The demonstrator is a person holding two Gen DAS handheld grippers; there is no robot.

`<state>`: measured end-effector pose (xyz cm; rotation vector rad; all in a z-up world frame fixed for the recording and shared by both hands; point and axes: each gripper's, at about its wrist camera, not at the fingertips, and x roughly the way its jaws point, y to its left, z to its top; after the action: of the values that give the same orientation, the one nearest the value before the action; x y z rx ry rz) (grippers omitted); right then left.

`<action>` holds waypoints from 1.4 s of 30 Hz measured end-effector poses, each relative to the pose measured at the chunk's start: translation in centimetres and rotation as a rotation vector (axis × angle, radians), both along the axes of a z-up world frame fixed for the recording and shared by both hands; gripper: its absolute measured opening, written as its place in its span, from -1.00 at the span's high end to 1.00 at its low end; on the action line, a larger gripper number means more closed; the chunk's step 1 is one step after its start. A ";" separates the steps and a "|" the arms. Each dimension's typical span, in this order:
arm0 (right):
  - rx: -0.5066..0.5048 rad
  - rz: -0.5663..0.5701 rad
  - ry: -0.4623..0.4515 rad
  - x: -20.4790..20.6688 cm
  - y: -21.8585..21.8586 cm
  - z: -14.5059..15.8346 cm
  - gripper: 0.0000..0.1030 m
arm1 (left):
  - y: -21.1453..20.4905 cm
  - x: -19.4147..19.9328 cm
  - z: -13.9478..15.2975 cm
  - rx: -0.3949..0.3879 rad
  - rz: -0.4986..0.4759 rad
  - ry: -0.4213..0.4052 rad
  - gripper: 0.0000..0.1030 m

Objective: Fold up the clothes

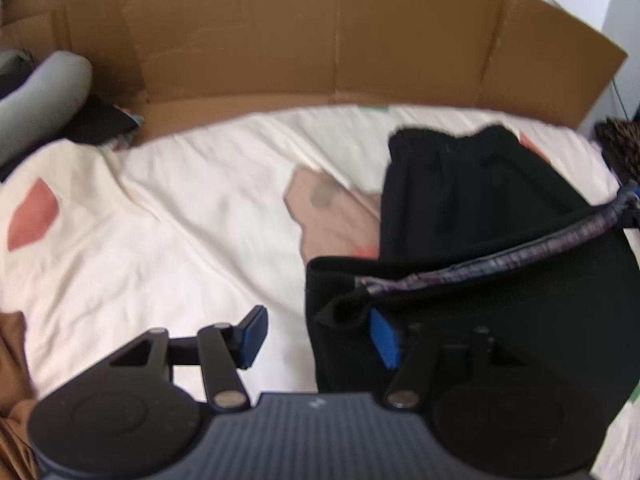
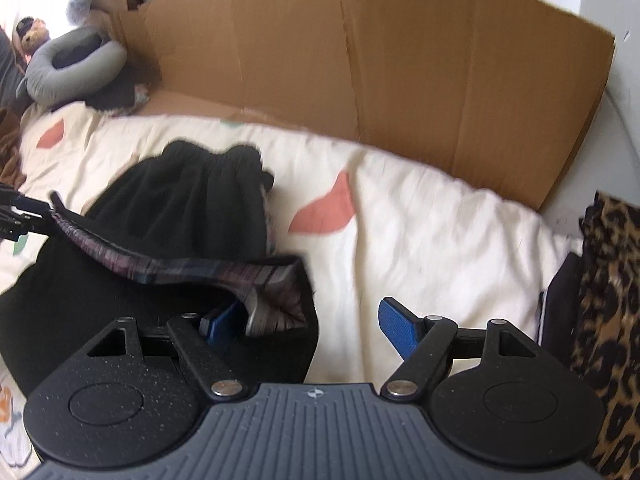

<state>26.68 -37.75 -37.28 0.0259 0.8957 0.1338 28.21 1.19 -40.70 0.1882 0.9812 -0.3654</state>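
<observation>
A black garment (image 1: 472, 208) with a plaid-lined hem (image 1: 520, 248) lies on the cream bedspread (image 1: 180, 220). My left gripper (image 1: 318, 336) is open at the garment's near left corner; its right pad (image 1: 384, 338) touches the folded black edge, its left pad (image 1: 252, 336) is over the sheet. In the right wrist view the garment (image 2: 188, 204) lies at left with the plaid hem (image 2: 180, 268) raised. My right gripper (image 2: 312, 326) is open at its near right corner; the left pad (image 2: 222, 324) sits under the hem, the right pad (image 2: 396, 328) over the sheet.
A brown cardboard wall (image 1: 320, 40) stands along the bed's far edge, also in the right wrist view (image 2: 380, 72). A grey neck pillow (image 2: 72, 68) lies far left. Leopard-print fabric (image 2: 612, 300) is piled at right. Brown cloth (image 1: 12, 360) lies at near left.
</observation>
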 end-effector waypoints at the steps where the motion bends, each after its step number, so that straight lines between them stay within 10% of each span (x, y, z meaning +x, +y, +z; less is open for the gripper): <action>1: 0.016 -0.014 -0.005 0.2 -0.2 0.3 -0.51 | 0.1 0.1 0.3 0.000 0.006 -0.011 -0.13; 24: 0.155 -0.053 0.037 0.4 -2.0 -1.0 0.21 | 0.8 -0.1 -0.9 -0.114 0.023 0.013 0.40; 30: 0.196 -0.057 0.058 1.1 -1.8 -1.7 0.94 | 0.5 0.5 -1.3 -0.153 0.014 0.011 0.90; 42: 0.189 -0.091 -0.017 1.1 -2.3 0.0 0.98 | 0.7 0.8 -0.2 -0.167 0.060 -0.060 0.95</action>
<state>27.80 -40.07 -37.28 0.2407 0.8606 0.1330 28.96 1.87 -40.93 0.0182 0.8908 -0.3831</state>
